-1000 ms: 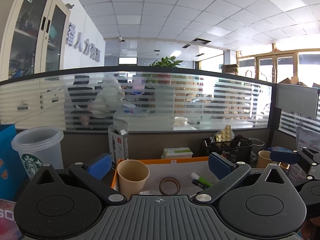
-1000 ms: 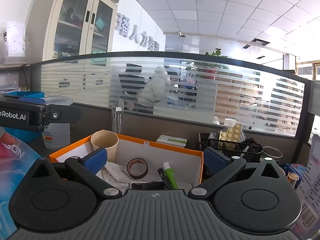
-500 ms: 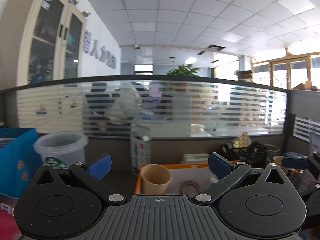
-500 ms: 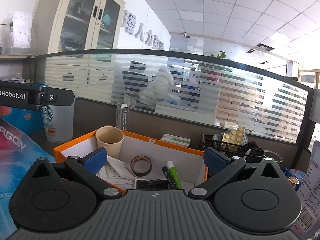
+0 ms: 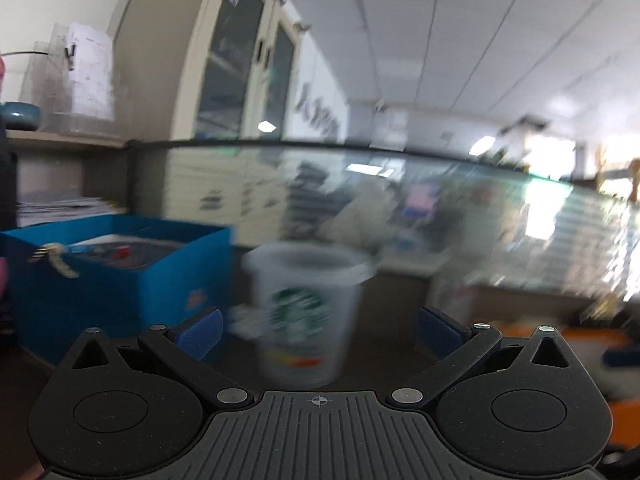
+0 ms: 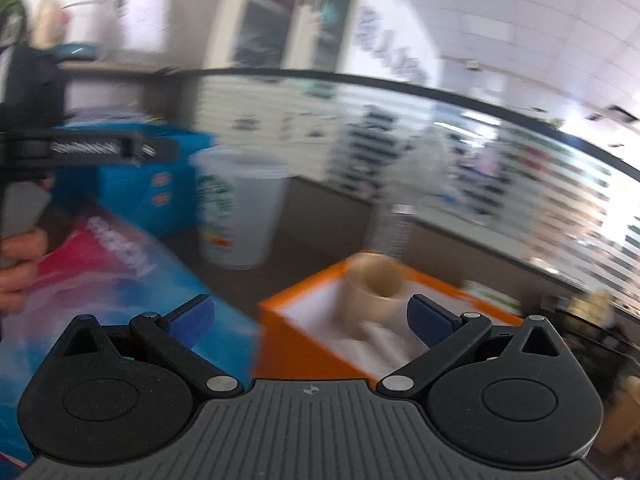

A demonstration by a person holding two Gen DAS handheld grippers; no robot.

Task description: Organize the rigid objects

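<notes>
Through blur, our left view alone shows inside the blue box (image 5: 120,276). Only our right view shows the orange box (image 6: 316,340) holding the paper cup (image 6: 376,292). Left gripper (image 5: 318,330), spread wide, frames the plastic cup (image 5: 306,312); right gripper (image 6: 310,320) gapes, empty.

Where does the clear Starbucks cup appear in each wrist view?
Left wrist: Starbucks cup at centre, between the open fingers, right of the blue box.
Right wrist: the cup is upper left of centre, beyond the fingers, right of the blue box.
Shared landmark: the blue box.
</notes>
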